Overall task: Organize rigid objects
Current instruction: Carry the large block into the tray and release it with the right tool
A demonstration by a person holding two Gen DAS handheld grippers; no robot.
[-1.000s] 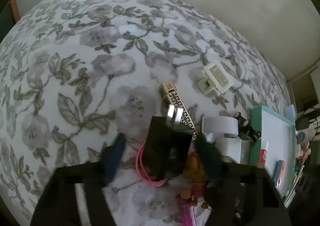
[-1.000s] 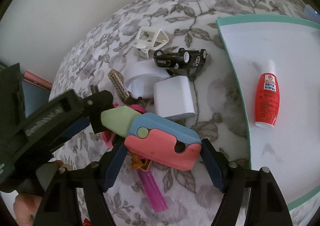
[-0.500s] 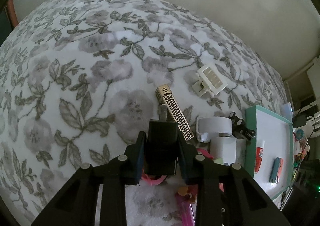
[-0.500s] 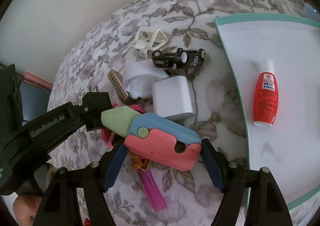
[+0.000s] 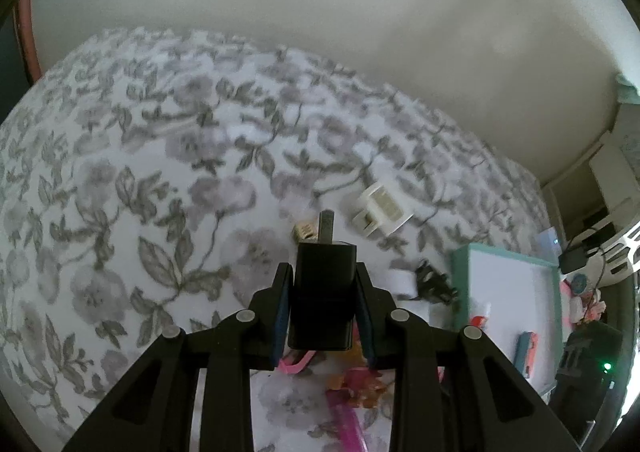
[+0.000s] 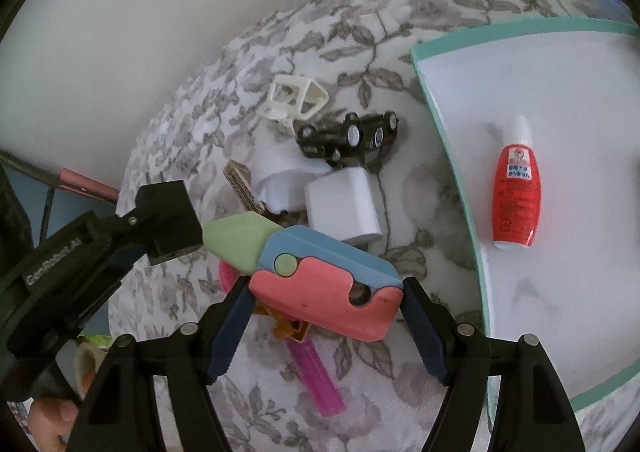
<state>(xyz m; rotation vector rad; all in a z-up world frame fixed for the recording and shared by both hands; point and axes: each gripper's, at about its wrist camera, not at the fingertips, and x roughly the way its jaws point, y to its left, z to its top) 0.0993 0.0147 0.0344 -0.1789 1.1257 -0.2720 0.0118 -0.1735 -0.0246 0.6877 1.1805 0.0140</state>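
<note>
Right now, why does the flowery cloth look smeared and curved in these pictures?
Left wrist view: the floral cloth is motion-blurred, while the black plug-in charger gripped by the left gripper stays sharp. Right wrist view: sharper, with slight blur on the black toy car. Both views: the fisheye lens bends the cloth into a dome, with dark corners.

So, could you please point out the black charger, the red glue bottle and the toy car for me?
black charger [image 5: 322, 292], left wrist view, middle of its body.
red glue bottle [image 6: 515, 196], right wrist view, on its label.
toy car [image 6: 348, 136], right wrist view, on its underside.
</note>
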